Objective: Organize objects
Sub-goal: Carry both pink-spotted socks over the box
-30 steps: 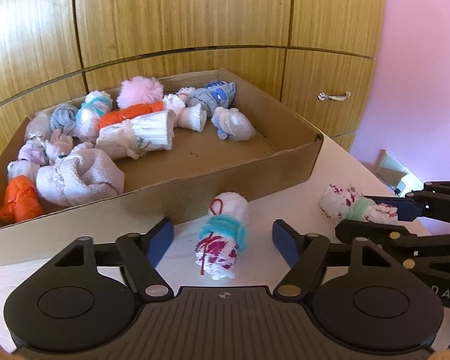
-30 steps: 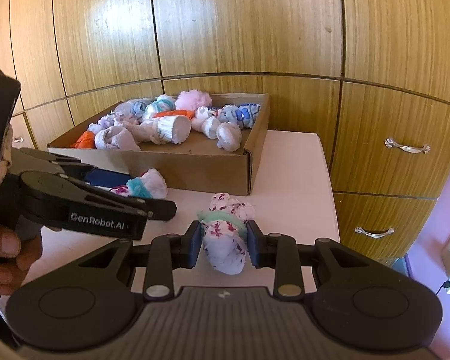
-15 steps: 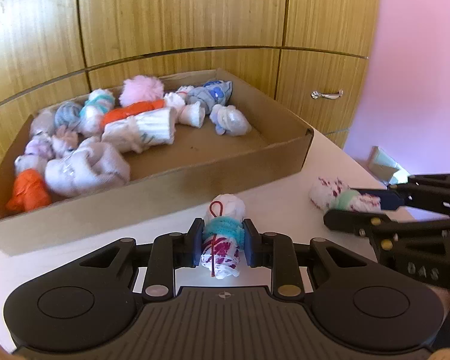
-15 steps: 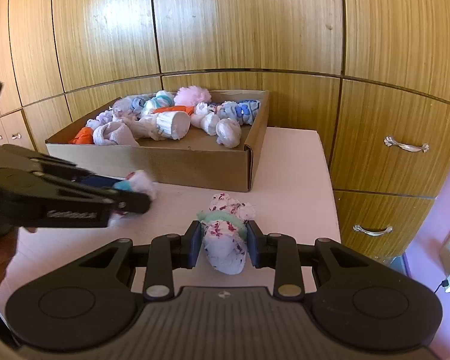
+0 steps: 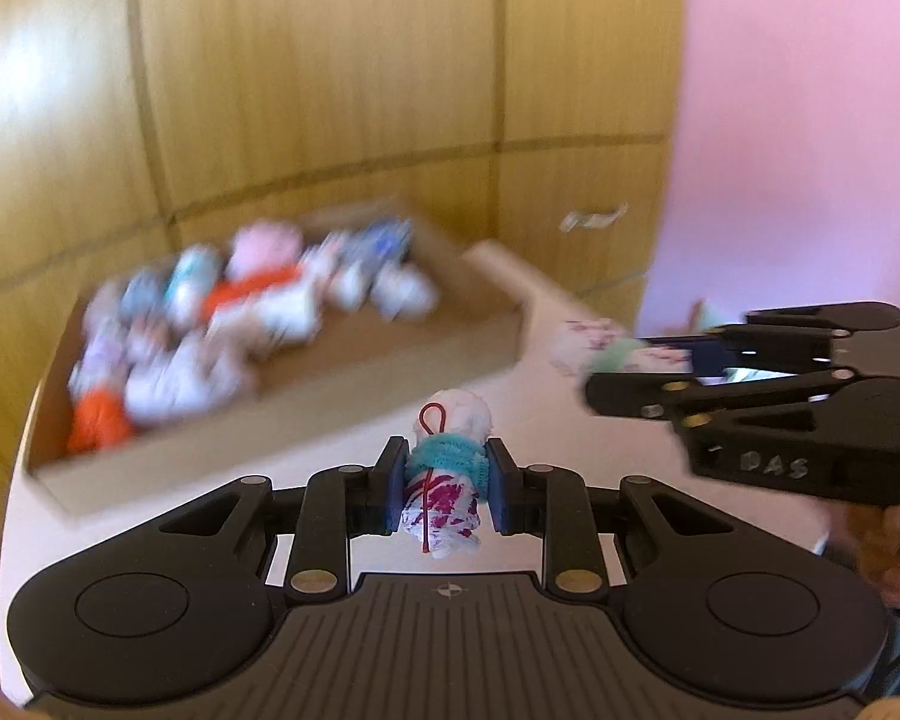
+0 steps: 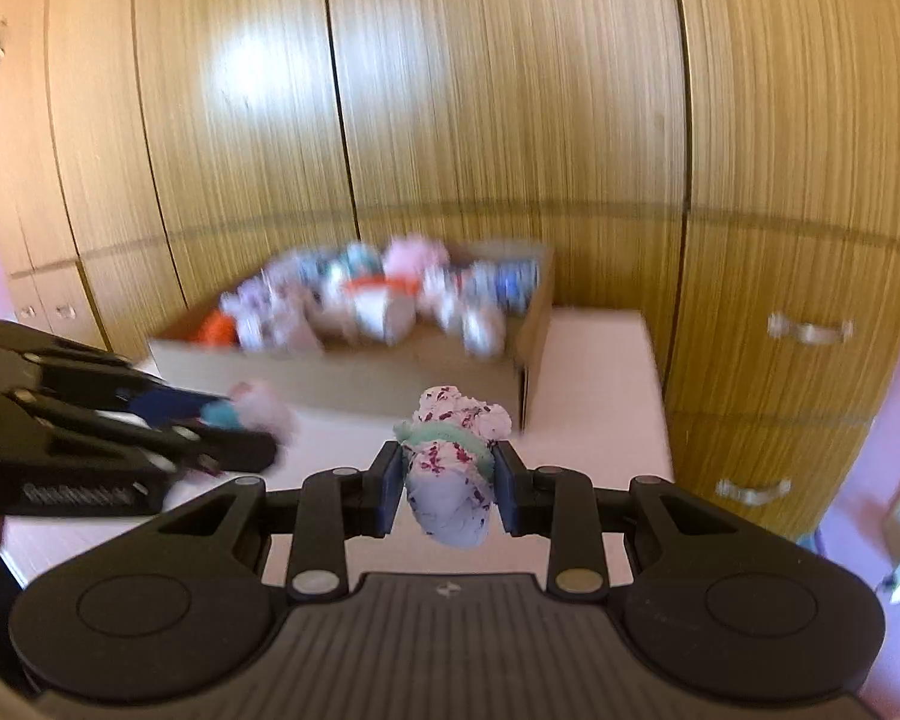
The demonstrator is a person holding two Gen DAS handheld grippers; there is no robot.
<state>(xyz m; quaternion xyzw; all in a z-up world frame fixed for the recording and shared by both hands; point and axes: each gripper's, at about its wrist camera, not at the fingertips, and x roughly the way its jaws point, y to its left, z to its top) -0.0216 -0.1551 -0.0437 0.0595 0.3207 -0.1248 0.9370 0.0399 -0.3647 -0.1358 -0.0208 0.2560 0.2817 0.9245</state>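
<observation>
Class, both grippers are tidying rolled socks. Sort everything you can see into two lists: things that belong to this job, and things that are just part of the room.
Part of the job:
- left gripper, jaws shut on the teal-banded sock roll
- right gripper, jaws shut on the mint-banded sock roll
- cardboard box of sock rolls

Just there:
- wooden cabinet doors
- drawer handles
- pink wall

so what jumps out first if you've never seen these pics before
Each black two-finger gripper is shut on a rolled sock bundle: the left gripper holds a white-and-magenta roll with a turquoise band, the right gripper a pale pink-speckled roll with a mint band. Behind them, on the white tabletop, a shallow cardboard box is piled with blurred colourful sock rolls.
</observation>
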